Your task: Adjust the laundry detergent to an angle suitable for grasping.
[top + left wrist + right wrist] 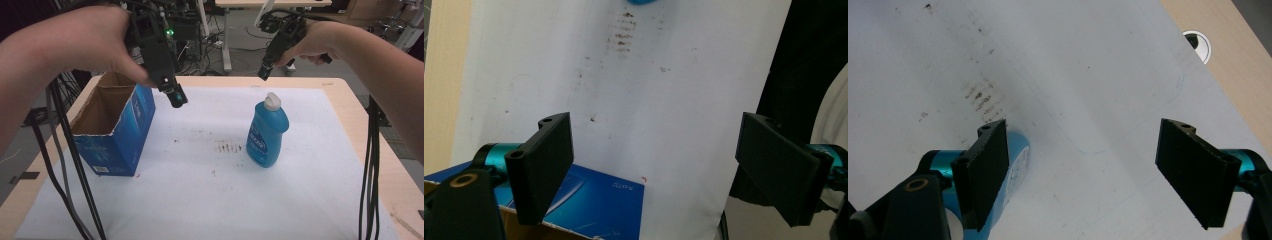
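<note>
From the high view, we held both tools above a table covered by a stained white sheet. The blue bottle with its white cap stood upright a little right of centre, at about three o'clock from the brown smudges. The open blue cardboard box sat at nine o'clock from the bottle, well apart from it. Our left gripper hovered near the box's far right corner, at about one o'clock from the box. Our right gripper hung in the air at twelve o'clock from the cap, not touching it

From the left gripper view, we saw that tool's jaws spread wide with nothing between them, only bare sheet and the smudges beyond. The box's blue wall lay at six o'clock, and a sliver of the bottle showed at twelve o'clock

From the right gripper view, we saw its jaws likewise wide apart and empty. The bottle lay low at seven o'clock, mostly hidden behind the left jaw and off the line between the two. A round grommet in the tabletop showed at one o'clock

We judged the step in hand to be the approach to the bottle, with no grasp begun. The next move seemed to call for swinging the right gripper until the bottle sat between its jaws, lowering it about the neck or body, then closing. The box, open at the top, looked the likely destination
</note>
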